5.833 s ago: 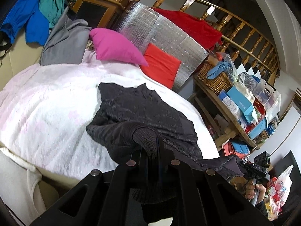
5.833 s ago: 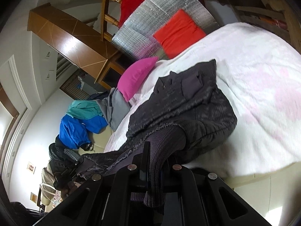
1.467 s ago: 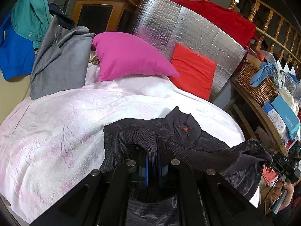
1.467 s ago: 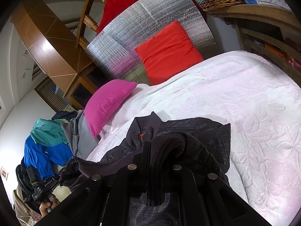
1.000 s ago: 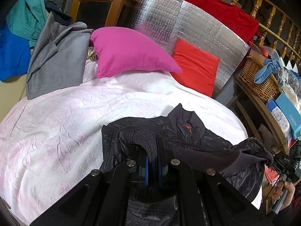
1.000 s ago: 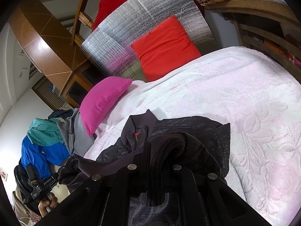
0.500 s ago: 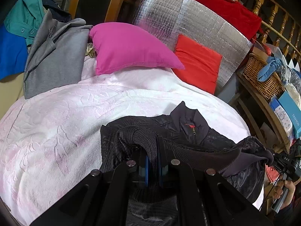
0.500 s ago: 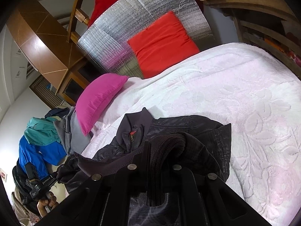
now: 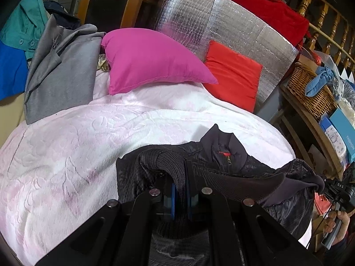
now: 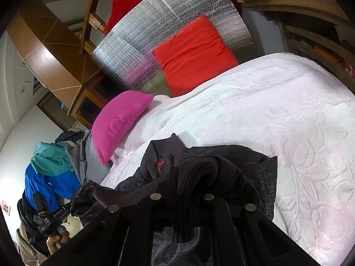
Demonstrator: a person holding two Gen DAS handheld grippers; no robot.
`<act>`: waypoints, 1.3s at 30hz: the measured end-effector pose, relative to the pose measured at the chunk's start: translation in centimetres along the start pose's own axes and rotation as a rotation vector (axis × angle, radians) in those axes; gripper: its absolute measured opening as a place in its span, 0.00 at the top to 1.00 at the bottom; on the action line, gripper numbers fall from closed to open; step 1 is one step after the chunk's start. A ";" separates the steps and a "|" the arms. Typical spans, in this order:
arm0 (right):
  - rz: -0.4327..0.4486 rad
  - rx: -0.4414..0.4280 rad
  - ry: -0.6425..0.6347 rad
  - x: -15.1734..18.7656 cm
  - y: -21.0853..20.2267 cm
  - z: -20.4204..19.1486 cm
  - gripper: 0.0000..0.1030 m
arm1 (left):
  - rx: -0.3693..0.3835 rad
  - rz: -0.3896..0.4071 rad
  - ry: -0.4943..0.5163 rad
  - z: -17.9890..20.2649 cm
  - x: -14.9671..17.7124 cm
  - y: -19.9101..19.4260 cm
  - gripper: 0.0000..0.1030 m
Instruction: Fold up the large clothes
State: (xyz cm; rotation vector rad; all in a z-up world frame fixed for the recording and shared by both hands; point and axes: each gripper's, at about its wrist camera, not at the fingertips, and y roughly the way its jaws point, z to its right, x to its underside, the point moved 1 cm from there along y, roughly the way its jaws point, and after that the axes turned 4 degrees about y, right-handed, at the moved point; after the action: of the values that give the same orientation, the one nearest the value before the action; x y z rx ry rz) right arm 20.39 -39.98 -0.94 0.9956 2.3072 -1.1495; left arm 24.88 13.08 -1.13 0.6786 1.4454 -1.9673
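At lower centre of both views: your two grippers, each clamped on the jacket's ribbed hem.
Left gripper (image 9: 180, 197): jaws closed tight on a fold of the ribbed hem (image 9: 170, 166), fabric bunched between the blue pads.
Right gripper (image 10: 184, 199): jaws closed on the hem's other end, knit draped over the fingers.
Jacket (image 9: 224, 155): dark, lower centre of frame, collar and red zip tab facing up; far part lies on the bedspread, near edge stretched between your grippers.
Bedspread (image 9: 66, 144): white-pink, fills the middle of frame.
Pink pillow (image 9: 150, 59): upper centre, on the bedspread.
Red cushion (image 9: 233, 77): right of pink pillow, against the foil panel (image 9: 221, 22).
Grey garment (image 9: 60, 66): upper left.
Basket (image 9: 310, 88): right edge.
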 end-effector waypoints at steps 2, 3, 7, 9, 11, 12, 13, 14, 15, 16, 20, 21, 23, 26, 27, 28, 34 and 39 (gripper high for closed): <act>-0.002 0.004 0.001 -0.3 0.4 0.0 0.93 | -0.007 -0.004 0.006 0.2 -0.2 0.4 0.92; -0.004 0.006 0.001 -0.4 0.6 0.0 0.93 | -0.010 -0.006 0.005 0.2 -0.3 0.6 0.92; -0.009 0.014 0.009 -0.9 1.3 0.3 0.93 | -0.018 -0.019 0.010 0.2 -0.7 1.5 0.92; -0.014 0.019 0.012 -1.0 1.7 0.5 0.93 | -0.020 -0.024 0.012 0.3 -0.8 1.9 0.92; -0.019 0.026 0.017 -1.1 2.1 0.7 0.93 | -0.022 -0.028 0.014 0.3 -0.9 2.2 0.92; -0.022 0.029 0.017 -1.2 2.4 0.8 0.93 | -0.024 -0.031 0.016 0.3 -1.0 2.4 0.92; -0.024 0.030 0.018 -1.3 2.5 0.8 0.93 | -0.025 -0.034 0.017 0.3 -1.0 2.6 0.92; -0.028 0.031 0.022 -1.4 2.8 1.0 0.93 | -0.026 -0.037 0.017 0.3 -1.0 2.8 0.92; -0.032 0.033 0.025 -1.4 3.0 1.1 0.93 | -0.026 -0.041 0.017 0.2 -1.1 3.0 0.92; -0.035 0.035 0.026 -1.5 3.2 1.2 0.93 | -0.027 -0.045 0.017 0.1 -1.1 3.2 0.92; -0.047 0.042 0.029 -1.5 4.0 1.5 0.93 | -0.026 -0.063 0.006 -0.2 -1.1 3.9 0.92; -0.050 0.044 0.028 -1.4 4.1 1.6 0.93 | -0.028 -0.065 0.007 -0.2 -1.1 4.1 0.92; -0.054 0.048 0.029 -1.4 4.4 1.8 0.93 | -0.031 -0.071 0.011 -0.3 -1.1 4.4 0.92; -0.059 0.053 0.027 -1.6 4.7 1.9 0.93 | -0.031 -0.075 0.011 -0.3 -1.3 4.7 0.92; -0.057 0.051 0.025 -1.7 4.6 1.8 0.93 | -0.032 -0.072 0.013 -0.3 -1.4 4.7 0.92; -0.054 0.047 0.024 -1.7 4.5 1.6 0.93 | -0.033 -0.071 0.016 -0.3 -1.4 4.6 0.92; -0.047 0.033 0.022 -2.9 4.0 0.8 0.93 | -0.033 -0.057 0.035 0.0 -2.6 4.5 0.92; -0.056 0.057 0.025 -4.1 5.4 0.7 0.93 | -0.038 -0.071 0.026 0.1 -3.7 6.0 0.92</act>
State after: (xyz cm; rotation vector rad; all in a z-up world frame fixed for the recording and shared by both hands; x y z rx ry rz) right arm 27.18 -40.05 -1.87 0.9772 2.3478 -1.2374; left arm 31.80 12.26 -2.42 0.6470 1.5380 -1.9865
